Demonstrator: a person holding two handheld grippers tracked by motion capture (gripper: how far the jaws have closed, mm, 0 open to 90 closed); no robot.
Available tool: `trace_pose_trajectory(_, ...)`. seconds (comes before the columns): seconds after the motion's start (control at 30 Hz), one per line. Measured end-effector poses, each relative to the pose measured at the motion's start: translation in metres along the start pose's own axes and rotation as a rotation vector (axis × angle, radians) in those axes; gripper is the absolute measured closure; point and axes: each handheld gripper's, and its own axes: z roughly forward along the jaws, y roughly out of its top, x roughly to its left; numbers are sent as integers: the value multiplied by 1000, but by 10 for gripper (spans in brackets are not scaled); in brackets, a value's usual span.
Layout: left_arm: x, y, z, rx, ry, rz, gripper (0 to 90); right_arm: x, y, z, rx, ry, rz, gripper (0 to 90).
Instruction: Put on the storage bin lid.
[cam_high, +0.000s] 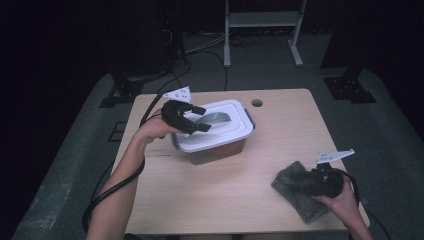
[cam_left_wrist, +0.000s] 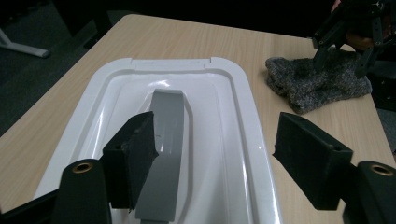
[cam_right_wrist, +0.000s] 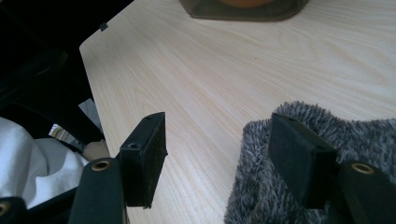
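A clear storage box with a white lid (cam_high: 227, 130) and a grey handle (cam_high: 216, 119) stands at the table's middle back. My left gripper (cam_high: 199, 118) hovers open over the lid's left part; in the left gripper view its jaws straddle the grey handle (cam_left_wrist: 163, 140) above the lid (cam_left_wrist: 224, 121), apart from it. A grey fuzzy cloth (cam_high: 297, 192) lies at the front right. My right gripper (cam_high: 300, 181) rests open over the cloth; in the right gripper view one jaw is over the cloth (cam_right_wrist: 369, 140), the other over bare wood.
The wooden table (cam_high: 230, 200) has a round cable hole (cam_high: 257, 103) at the back. Something orange shows inside the box (cam_right_wrist: 243, 2). A white metal stand (cam_high: 262, 20) and dark equipment legs stand on the floor beyond the table.
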Motion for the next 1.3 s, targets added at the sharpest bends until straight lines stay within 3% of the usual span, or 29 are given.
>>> trace_pose_trajectory(0.53,-17,-14,-21,-6,22,-11,202,-2,0,-1,-9,-12,8,346)
trace_pose_trajectory(1.13,-37,-40,-45,-23,57,-53,114,-3,-1,1,1,-21,14,336)
trace_pose_trajectory(1.3,-47,-47,-50,-58,42,-58,99,-2,-1,0,-2,-25,10,335)
